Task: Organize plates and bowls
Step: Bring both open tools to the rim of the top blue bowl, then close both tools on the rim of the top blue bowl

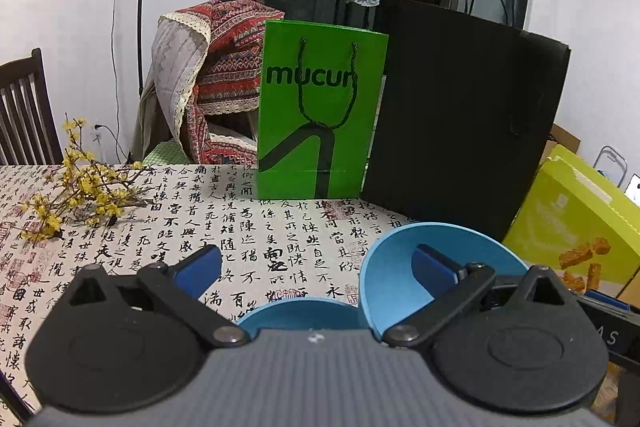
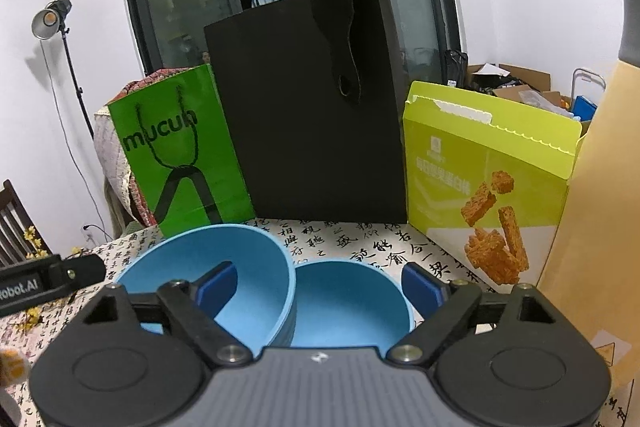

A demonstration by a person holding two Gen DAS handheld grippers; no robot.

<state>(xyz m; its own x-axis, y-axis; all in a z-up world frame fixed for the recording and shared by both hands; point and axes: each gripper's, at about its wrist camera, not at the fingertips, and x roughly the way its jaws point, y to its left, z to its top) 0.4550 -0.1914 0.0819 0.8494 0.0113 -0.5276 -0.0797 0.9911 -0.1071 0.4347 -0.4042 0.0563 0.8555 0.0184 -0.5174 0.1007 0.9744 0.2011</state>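
Note:
Light blue bowls sit close together on the calligraphy tablecloth [image 1: 248,227]. One bowl [image 1: 392,275] [image 2: 260,267] is tilted, its opening turned toward me. In the right wrist view it leans against a level bowl [image 2: 348,307]. My left gripper [image 1: 316,259] is open wide; its right pad [image 1: 436,265] is in front of the tilted bowl's hollow, and another blue bowl rim [image 1: 300,311] shows low between the fingers. My right gripper [image 2: 318,279] is open; its left pad [image 2: 216,287] is inside the tilted bowl and its right pad [image 2: 420,291] is just outside the level bowl's rim. I cannot tell whether that pad touches the rim.
A green paper bag [image 1: 320,107], a tall black bag [image 2: 312,107] and a yellow-green snack box [image 2: 480,167] stand in a row behind the bowls. A sprig of yellow flowers [image 1: 80,195] lies at the left. A tall tan object [image 2: 600,207] stands close on the right.

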